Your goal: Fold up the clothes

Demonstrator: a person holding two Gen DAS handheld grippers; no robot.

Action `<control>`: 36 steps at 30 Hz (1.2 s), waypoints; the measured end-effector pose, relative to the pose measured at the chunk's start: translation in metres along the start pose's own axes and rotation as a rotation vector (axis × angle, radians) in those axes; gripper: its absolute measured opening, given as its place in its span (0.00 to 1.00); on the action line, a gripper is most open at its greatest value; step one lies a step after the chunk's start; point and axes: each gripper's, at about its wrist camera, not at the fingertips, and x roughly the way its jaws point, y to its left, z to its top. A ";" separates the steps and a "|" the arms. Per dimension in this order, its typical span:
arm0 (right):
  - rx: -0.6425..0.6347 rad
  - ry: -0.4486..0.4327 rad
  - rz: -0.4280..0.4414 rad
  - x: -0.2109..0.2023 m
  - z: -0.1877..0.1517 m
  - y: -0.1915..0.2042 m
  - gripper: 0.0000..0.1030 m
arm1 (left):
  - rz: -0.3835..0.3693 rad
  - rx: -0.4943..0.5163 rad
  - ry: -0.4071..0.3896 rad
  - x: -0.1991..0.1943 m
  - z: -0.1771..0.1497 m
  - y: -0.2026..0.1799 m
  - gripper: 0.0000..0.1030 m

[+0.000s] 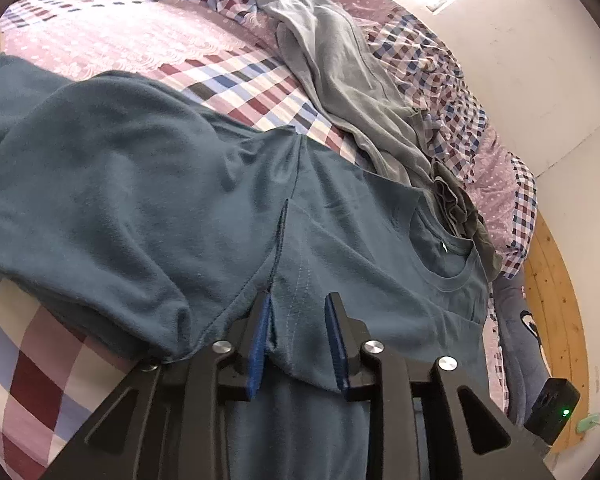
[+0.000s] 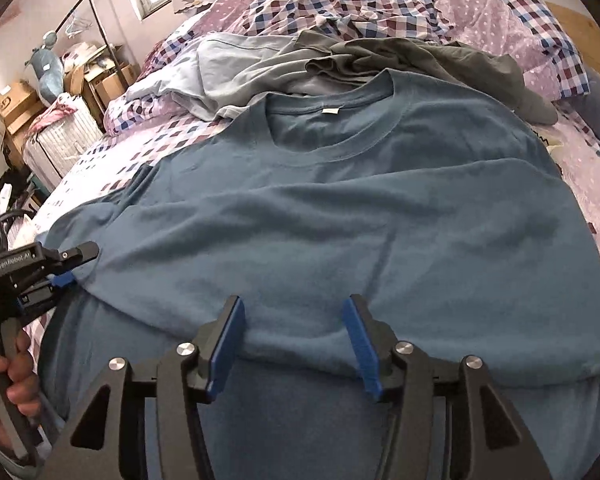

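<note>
A: On the bed (image 2: 580,168), spread flat, the teal T-shirt (image 2: 340,216) lies with its neckline (image 2: 332,136) pointing away from the person. The lower part looks already folded up over the chest, so the near edge is a fold line.

B: So the step in hand?

A: I judge it mid-fold: the hem has gone up and the sides are to come. The right tool (image 2: 296,344) hovers at the near fold of the T-shirt, jaws spread, nothing between them.

B: And the other one?

A: The left tool (image 1: 300,332) sits at the sleeve side of the T-shirt, jaws spread too. Its blue pads straddle a seam edge, cloth between them but not pinched. From the right wrist camera it shows at the T-shirt's left corner (image 2: 66,270), a hand (image 2: 18,368) on its handle.

B: Next move?

A: Probably closing both tools on the cloth's edge and carrying that side across toward the neckline's centre, keeping the layers together so they don't slip.

B: Anything nearby?

A: Beyond the neckline, a grey garment (image 2: 236,68) and a darker olive one (image 2: 440,60) lie heaped, touching the collar.
</note>
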 end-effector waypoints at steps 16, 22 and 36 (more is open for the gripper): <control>0.071 0.012 0.069 -0.002 0.002 -0.012 0.55 | 0.155 0.105 -0.113 -0.009 -0.014 -0.008 0.03; 0.103 0.010 0.093 -0.004 0.004 -0.017 0.55 | 0.179 0.111 -0.125 -0.005 -0.016 -0.005 0.05; 0.172 -0.054 0.161 -0.024 0.013 -0.027 0.55 | 0.137 0.021 -0.178 -0.058 -0.008 0.015 0.56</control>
